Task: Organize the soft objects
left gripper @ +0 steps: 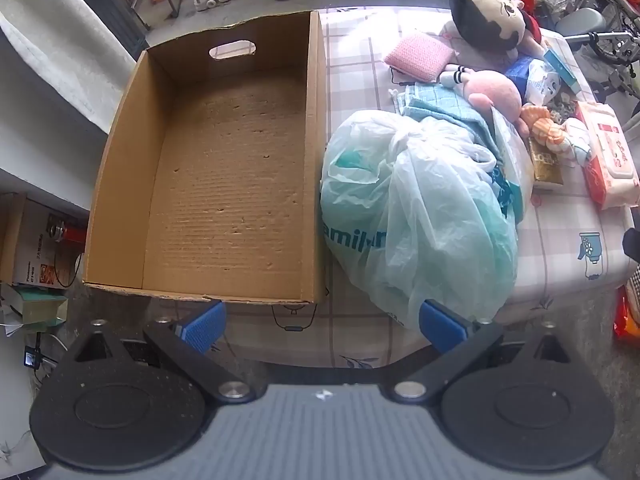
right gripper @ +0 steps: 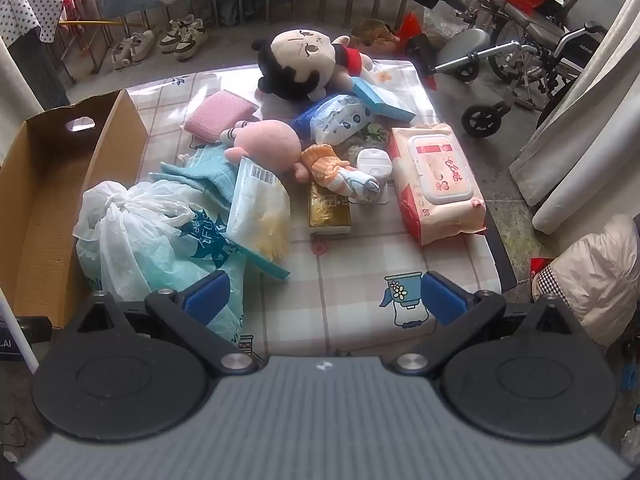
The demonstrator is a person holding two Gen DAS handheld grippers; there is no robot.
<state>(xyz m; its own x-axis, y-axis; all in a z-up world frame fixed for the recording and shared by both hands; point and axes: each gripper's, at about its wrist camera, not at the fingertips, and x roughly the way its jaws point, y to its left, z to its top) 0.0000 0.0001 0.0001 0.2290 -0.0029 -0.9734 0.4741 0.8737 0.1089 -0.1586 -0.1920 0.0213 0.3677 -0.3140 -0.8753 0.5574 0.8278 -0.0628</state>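
Leftmost on the checked cloth [right gripper: 344, 276] stands the box [left gripper: 224, 168], an open cardboard tray whose long axis runs from near edge to far edge; its far wall has an oval hand-hole, and nothing lies inside. Touching the box's right wall is the bag [left gripper: 416, 216], a knotted pale-green plastic sack, its length running roughly along the box. Beyond the bag, away from the box, a blue towel [right gripper: 204, 172] lies rumpled, and a sealed packet [right gripper: 258, 208] leans on the bag, its barcode end pointing to the far side. Farther right of the box sits a pink pad [right gripper: 220, 114], tilted, then a pink plush [right gripper: 272, 142] touching the towel. Behind these, at the far edge, the big doll [right gripper: 304, 60] lies on its side, dark-haired head toward the box, body pointing away from it. Right again come a gold pack [right gripper: 328, 212], an orange toy [right gripper: 324, 162], a white cup [right gripper: 374, 164] and, farthest from the box, the wipes pack [right gripper: 438, 182], long axis near to far.

The left gripper [left gripper: 322, 320] hovers at the box's near right corner, blue pads spread wide, nothing between them. The right gripper [right gripper: 324, 300] hangs over the cloth's near edge, right of the bag, equally spread and holding nothing.
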